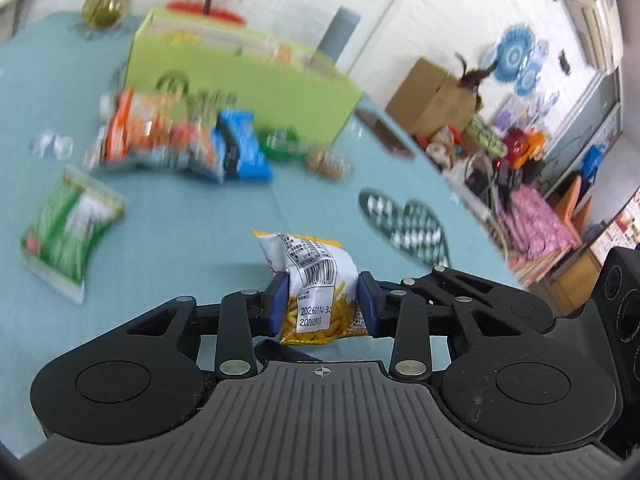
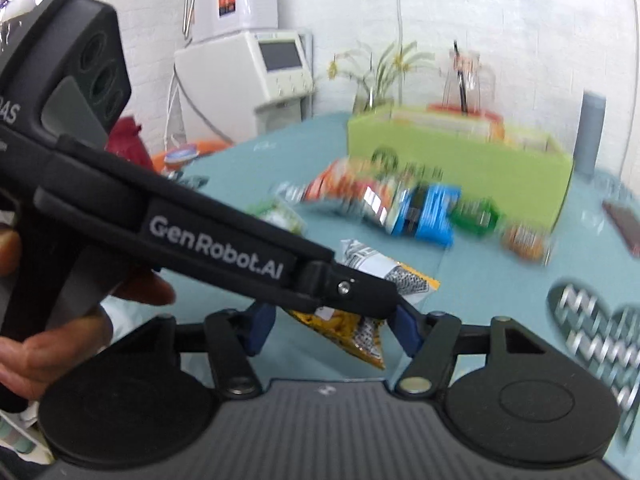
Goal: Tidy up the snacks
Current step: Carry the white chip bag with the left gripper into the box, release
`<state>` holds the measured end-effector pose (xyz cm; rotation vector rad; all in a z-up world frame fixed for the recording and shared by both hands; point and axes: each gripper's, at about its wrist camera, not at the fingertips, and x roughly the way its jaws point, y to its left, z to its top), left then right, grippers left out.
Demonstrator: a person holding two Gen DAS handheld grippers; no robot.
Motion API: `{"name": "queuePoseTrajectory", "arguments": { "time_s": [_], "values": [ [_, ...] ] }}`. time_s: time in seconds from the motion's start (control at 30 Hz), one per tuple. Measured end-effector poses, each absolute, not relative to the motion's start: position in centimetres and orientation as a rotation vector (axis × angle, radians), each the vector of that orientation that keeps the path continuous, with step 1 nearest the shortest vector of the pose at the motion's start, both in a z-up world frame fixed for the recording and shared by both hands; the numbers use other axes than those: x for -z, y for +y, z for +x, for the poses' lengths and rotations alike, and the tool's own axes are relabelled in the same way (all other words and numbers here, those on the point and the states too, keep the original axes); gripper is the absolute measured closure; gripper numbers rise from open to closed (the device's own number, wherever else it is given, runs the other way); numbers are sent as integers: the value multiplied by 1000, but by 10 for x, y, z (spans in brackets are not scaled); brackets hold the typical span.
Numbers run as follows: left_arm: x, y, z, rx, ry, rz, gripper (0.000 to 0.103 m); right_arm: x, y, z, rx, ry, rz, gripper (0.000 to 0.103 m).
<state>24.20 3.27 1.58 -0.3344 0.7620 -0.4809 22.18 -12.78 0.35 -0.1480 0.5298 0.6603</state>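
Note:
A yellow and white snack packet [image 1: 316, 280] with a barcode hangs above the teal table [image 1: 168, 248], and my left gripper [image 1: 322, 304] is shut on its middle with both blue pads pressed in. In the right wrist view the left gripper [image 2: 376, 300] reaches across from the left, held by a person's hand [image 2: 40, 344]. The same packet [image 2: 352, 332] dangles between the blue fingers of my right gripper [image 2: 333, 330]. Those fingers stand apart from the packet on both sides, so the right gripper is open.
A lime green box [image 1: 240, 80] stands at the back of the table. In front of it lies a blurred pile of orange [image 1: 136, 128] and blue packets [image 1: 240, 148]. A green packet [image 1: 68, 232] lies on the left and a heart-shaped mat [image 1: 404, 224] on the right.

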Motion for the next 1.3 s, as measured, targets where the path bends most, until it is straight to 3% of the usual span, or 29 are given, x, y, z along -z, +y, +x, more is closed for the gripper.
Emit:
{"name": "queuePoseTrajectory", "arguments": {
  "time_s": [0.27, 0.5, 0.57, 0.7, 0.77, 1.17, 1.3],
  "values": [
    [-81, 37, 381, 445, 635, -306, 87, -58, -116, 363, -650, 387, -219, 30],
    [-58, 46, 478, 350, 667, -296, 87, -45, -103, 470, -686, 495, -206, 30],
    [-47, 47, 488, 326, 679, -279, 81, -37, -97, 483, -689, 500, -220, 28],
    [-52, 50, 481, 320, 626, -274, 52, -36, -95, 481, -681, 476, -225, 20],
    [-59, 48, 473, 310, 605, -241, 52, -42, -99, 471, -673, 460, -209, 10],
    [-98, 59, 371, 320, 520, -197, 44, -67, -121, 345, -649, 387, -210, 10],
    [-87, 110, 324, 236, 496, -221, 32, -36, -121, 289, -705, 458, -154, 10]
  ]
}}
